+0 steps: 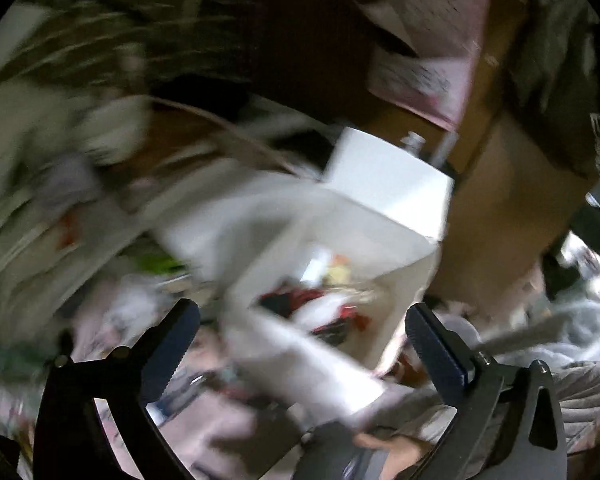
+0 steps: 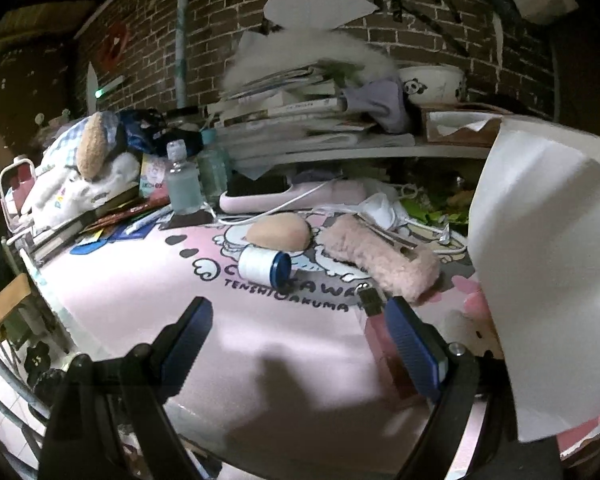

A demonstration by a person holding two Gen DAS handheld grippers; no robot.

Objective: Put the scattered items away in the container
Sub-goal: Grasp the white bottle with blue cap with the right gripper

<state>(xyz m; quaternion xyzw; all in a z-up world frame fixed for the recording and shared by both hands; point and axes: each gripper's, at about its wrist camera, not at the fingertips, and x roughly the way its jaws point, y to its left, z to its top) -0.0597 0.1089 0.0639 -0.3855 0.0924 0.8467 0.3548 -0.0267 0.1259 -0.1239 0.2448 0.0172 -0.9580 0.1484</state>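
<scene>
The left wrist view is smeared. In it my left gripper stands open and empty above the white container, which holds a heap of red, white and yellow items. In the right wrist view my right gripper is open, empty and low over the pink desk mat. Ahead of it lie a white thread spool with a blue cap, a beige oval puff and a pink fluffy case. A pink bottle with a black cap lies by the right finger. The white container fills the right side.
Behind the mat are two clear bottles, a plush toy, a pink device with a white cable, stacked books and a panda bowl on a shelf. A cardboard box stands beside the container. A hand shows below.
</scene>
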